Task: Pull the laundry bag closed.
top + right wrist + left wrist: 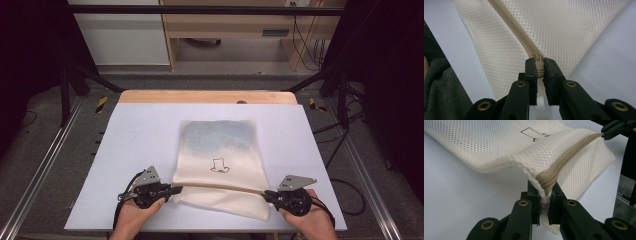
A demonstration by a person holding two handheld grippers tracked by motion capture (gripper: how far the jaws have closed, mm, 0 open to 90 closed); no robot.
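Both hands low at six o'clock: left gripper (176, 189) clamps the mesh bag's (220, 145) corner, right gripper (267, 193) pinches its zipper pull (538, 65); bare table (140, 135) beyond.

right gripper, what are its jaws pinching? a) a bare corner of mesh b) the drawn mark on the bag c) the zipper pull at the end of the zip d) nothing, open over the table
c: in the right gripper view the right gripper has its jaws shut on the beige zipper pull, with the zipper running away from it across the mesh bag.
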